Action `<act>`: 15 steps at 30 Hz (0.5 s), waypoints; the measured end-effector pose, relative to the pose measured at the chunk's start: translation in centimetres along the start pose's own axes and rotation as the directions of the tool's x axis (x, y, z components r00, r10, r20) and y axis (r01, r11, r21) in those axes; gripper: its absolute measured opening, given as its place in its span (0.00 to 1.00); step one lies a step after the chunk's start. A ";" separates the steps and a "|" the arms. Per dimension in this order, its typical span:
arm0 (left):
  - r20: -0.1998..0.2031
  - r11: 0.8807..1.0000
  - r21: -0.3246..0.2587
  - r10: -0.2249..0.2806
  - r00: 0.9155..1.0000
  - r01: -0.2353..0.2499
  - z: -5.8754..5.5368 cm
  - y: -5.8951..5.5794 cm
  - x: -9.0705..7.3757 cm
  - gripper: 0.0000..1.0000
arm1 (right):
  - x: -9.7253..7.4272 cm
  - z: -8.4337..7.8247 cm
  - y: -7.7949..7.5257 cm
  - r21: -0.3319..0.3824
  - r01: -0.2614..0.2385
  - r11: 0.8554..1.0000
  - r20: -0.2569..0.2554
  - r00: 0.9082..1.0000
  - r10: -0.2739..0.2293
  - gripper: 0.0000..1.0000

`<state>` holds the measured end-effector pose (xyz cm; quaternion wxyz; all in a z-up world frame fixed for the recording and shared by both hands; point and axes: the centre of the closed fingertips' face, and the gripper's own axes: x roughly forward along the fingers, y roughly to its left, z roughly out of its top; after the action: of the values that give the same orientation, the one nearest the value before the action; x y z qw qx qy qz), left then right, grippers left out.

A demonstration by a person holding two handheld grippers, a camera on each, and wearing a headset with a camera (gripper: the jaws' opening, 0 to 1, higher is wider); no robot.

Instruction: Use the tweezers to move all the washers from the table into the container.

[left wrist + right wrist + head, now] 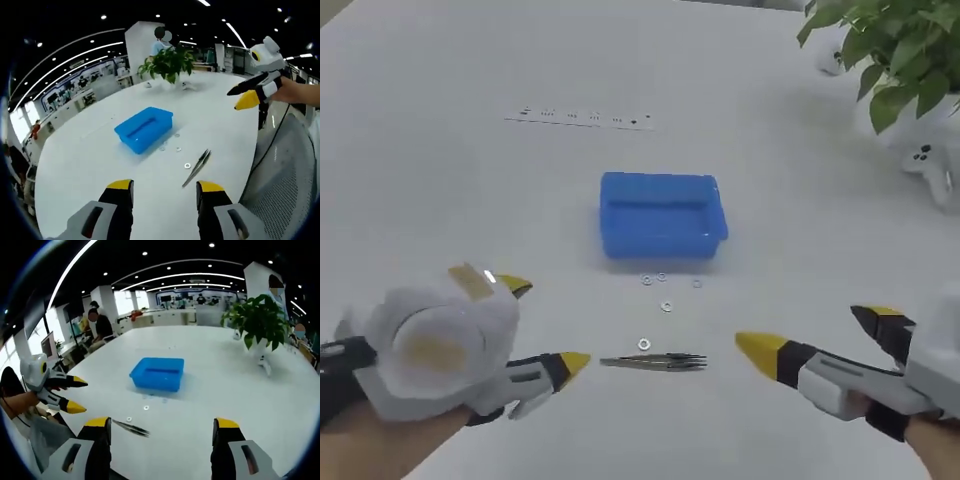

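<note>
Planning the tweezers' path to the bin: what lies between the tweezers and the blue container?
A few small washers lie scattered on the white table between the tweezers and the blue container. This is clearest in the head view.

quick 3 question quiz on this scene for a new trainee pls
1. True or false: a gripper holds the tweezers.
2. The washers lie: A) in the blue container; B) on the table, between container and tweezers; C) in a gripper.
3. Fill in: the left gripper and right gripper are both ____.
Key: 1 false, they lie on the table; 2 B; 3 open.
</note>
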<state>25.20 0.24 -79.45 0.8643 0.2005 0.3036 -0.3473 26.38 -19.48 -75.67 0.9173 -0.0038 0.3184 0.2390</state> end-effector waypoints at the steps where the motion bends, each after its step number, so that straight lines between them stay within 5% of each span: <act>1: -0.006 1.000 0.006 -0.018 1.000 0.018 -0.1 -0.3 0.4 0.43 | 0.0 -0.1 -0.1 0.000 0.002 1.000 -0.005 1.000 -0.002 0.82; 5: -0.035 0.997 0.046 -0.064 0.997 0.066 -0.4 -1.0 2.1 0.27 | -0.2 -0.4 -0.3 0.010 0.005 1.000 -0.016 1.000 -0.005 0.81; 8: -0.068 0.989 0.067 -0.126 0.990 0.131 -0.8 -1.8 3.1 0.23 | -0.2 -0.7 -0.4 0.013 0.007 1.000 -0.022 1.000 -0.006 0.81; 12: -0.112 0.971 0.176 -0.143 0.983 0.162 -1.4 -2.2 4.3 0.13 | -0.1 -1.1 -0.4 0.013 0.007 1.000 -0.035 0.999 -0.006 0.81; 15: -0.160 0.963 0.161 -0.191 0.968 0.216 -2.4 -2.9 5.3 0.18 | -0.1 -1.1 -0.4 0.023 0.005 1.000 -0.031 1.000 -0.004 0.81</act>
<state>25.22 -2.98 -85.16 0.7786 0.2687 0.3518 -0.4448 25.83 -20.03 -76.53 0.9127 0.0022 0.3354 0.2332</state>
